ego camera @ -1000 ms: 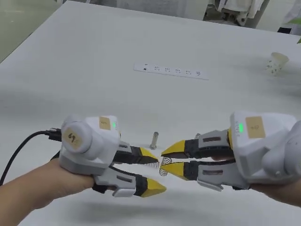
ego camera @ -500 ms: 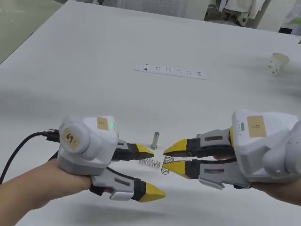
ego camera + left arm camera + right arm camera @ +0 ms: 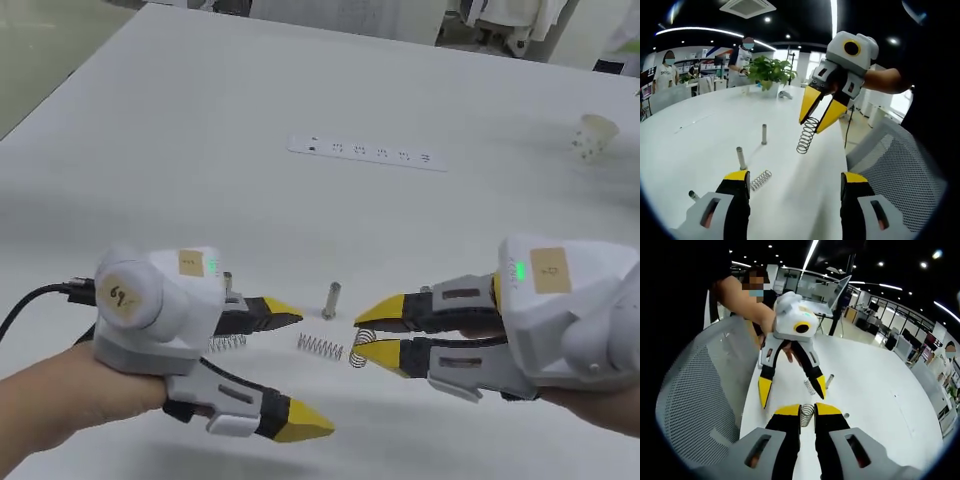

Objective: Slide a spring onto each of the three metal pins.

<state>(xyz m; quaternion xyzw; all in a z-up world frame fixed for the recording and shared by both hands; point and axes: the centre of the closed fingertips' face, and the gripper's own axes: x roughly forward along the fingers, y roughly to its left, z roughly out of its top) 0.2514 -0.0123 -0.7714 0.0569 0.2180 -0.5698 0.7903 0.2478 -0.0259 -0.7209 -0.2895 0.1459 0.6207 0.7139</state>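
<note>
Right grip: the right gripper (image 3: 357,340) has its fingers pinched tight on the end coil of a spring (image 3: 322,347). In the right gripper view that coil sits squarely between the two yellow tips.
Left grip: the left gripper (image 3: 300,370) has its fingers spread wide and carries nothing. The held spring's free end reaches toward it.
Spring axis: it runs sideways across the head view, from the right fingers toward the left gripper, with the free end dipping a touch. It looks lifted off the counter (image 3: 200,150), though I can't be sure.
Nearest target: an upright metal pin (image 3: 331,299) stands just behind the spring's middle with its axis vertical. Spring and pin are crossed, not in line.
What it turns on: by my read, the free end must swing over that pin's top and the coil axis come vertical before anything slides down. The right gripper is placed to do that, and the left is close enough to steady the free end.
Other pins: the left gripper view shows a second pin (image 3: 741,158) upright near the left fingers and a third pin (image 3: 694,195) lower down, its stance hard to read. Both look bare.
Waiting: a loose spring (image 3: 228,343) lies flat on the counter just beside the left gripper's upper finger.
</note>
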